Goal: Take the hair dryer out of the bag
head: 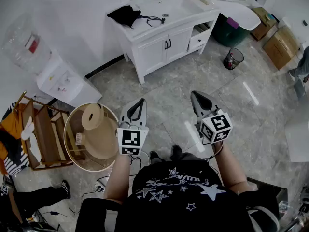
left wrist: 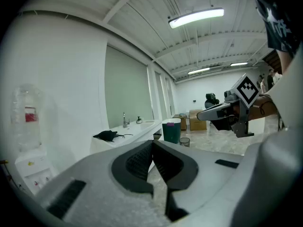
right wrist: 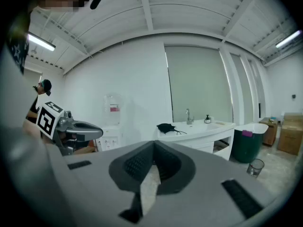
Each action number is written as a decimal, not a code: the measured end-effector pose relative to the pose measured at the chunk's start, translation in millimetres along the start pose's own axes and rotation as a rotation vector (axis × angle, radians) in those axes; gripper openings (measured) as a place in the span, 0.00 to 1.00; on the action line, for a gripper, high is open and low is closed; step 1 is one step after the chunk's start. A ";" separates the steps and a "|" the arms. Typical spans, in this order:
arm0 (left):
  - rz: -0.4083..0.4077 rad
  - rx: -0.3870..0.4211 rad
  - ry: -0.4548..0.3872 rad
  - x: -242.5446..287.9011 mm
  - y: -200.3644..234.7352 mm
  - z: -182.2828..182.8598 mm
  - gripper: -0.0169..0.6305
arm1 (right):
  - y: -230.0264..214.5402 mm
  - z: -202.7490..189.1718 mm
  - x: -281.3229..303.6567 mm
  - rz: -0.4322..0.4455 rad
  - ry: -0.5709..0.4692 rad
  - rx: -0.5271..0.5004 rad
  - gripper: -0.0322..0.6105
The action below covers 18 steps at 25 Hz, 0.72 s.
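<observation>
A black bag (head: 125, 15) lies on the left end of the white vanity counter (head: 161, 25), with a dark cord trailing to its right; the hair dryer itself is hidden. The same bag (left wrist: 108, 135) (right wrist: 166, 127) shows far off in both gripper views. My left gripper (head: 141, 101) and right gripper (head: 194, 94) are held side by side over the floor, well short of the vanity. Both are shut with nothing between the jaws, tips (left wrist: 152, 143) (right wrist: 153, 144) touching.
A water dispenser (head: 58, 79) stands against the left wall. A round bin with a paper roll (head: 92, 134) and a wooden rack (head: 43, 137) sit at the left. A mesh waste bin (head: 233, 58), a green tub (head: 231, 30) and cardboard boxes (head: 280, 45) stand to the right.
</observation>
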<state>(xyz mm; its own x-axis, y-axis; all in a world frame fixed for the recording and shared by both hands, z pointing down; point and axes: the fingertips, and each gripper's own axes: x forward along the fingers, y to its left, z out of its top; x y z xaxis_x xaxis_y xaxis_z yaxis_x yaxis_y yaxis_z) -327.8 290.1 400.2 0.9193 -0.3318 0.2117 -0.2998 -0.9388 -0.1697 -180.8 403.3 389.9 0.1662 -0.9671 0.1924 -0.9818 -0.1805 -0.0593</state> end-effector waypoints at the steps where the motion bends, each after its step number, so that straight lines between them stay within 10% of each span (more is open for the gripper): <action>1: -0.002 -0.001 0.000 0.3 2.1 -1.1 0.04 | 1.8 0.8 2.5 0.000 0.000 -0.007 0.06; 18: -0.011 -0.030 0.006 -12.6 43.7 -23.4 0.04 | 33.5 14.7 30.2 -0.045 -0.039 -0.039 0.06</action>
<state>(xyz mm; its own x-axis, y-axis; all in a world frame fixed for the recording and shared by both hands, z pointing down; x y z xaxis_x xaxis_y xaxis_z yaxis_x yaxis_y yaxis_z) -358.4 251.1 412.6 0.9210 -0.3220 0.2192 -0.2973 -0.9447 -0.1388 -207.3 365.4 379.3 0.2130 -0.9647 0.1552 -0.9759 -0.2176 -0.0133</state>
